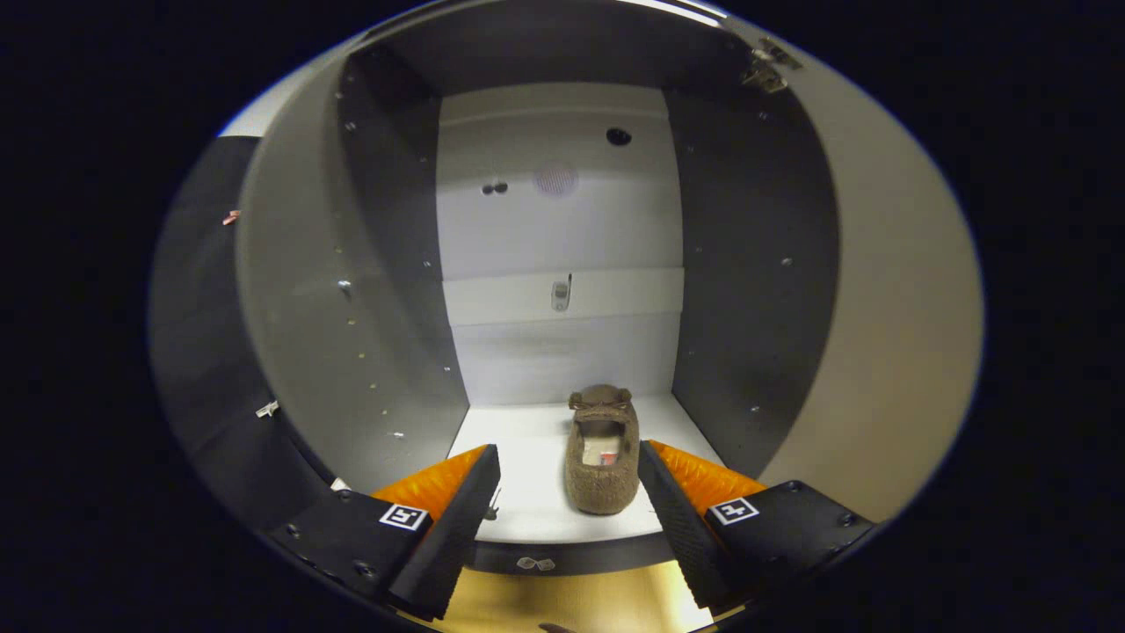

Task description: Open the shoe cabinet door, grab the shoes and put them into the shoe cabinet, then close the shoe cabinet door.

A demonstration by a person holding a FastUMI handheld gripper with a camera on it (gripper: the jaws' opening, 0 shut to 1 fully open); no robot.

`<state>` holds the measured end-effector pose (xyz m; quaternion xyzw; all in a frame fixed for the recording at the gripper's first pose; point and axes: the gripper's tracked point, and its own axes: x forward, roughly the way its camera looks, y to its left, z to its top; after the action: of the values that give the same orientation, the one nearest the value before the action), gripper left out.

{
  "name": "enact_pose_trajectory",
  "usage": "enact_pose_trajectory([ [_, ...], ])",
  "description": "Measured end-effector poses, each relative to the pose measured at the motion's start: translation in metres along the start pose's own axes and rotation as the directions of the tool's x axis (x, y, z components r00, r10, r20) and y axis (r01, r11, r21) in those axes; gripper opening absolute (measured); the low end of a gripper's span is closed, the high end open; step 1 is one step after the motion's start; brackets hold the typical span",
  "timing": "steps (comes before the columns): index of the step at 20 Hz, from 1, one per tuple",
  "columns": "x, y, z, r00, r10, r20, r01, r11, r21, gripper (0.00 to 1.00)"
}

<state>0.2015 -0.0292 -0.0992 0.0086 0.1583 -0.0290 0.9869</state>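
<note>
A brown fuzzy slipper (602, 457) lies on the white bottom shelf (527, 466) inside the open shoe cabinet, with its toe toward the back wall. My gripper (569, 466) is open just outside the cabinet's front edge. Its two black fingers with orange backs stand wide apart on either side of the slipper. The slipper lies closer to the right finger (672, 501), and neither finger touches it. The cabinet door (888, 352) is swung open to the right, with its hinge at the top right.
Dark side panels (387, 290) wall the compartment left and right. The white back wall (558, 229) has a ledge across its middle and a few holes. A dark front rail (562, 556) runs under the shelf, with yellowish floor (562, 602) below it.
</note>
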Motion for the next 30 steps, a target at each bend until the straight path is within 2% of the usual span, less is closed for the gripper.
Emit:
enact_pose_trajectory([
  [5,-0.088,-0.002,0.027,0.986,-0.002,0.165,0.007,1.0,-0.03,0.99],
  [9,-0.157,-0.014,0.04,0.971,-0.003,0.241,0.0,1.0,0.015,0.99],
  [18,-0.291,-0.074,0.017,0.937,-0.212,0.277,0.201,0.977,0.066,0.98],
  [24,-0.354,-0.127,-0.012,0.89,-0.391,0.235,0.373,0.92,0.116,0.98],
  [27,-0.378,-0.156,-0.013,0.865,-0.438,0.245,0.423,0.899,0.114,0.98],
  [30,-0.389,-0.187,-0.009,0.859,-0.441,0.26,0.431,0.897,0.098,0.98],
])
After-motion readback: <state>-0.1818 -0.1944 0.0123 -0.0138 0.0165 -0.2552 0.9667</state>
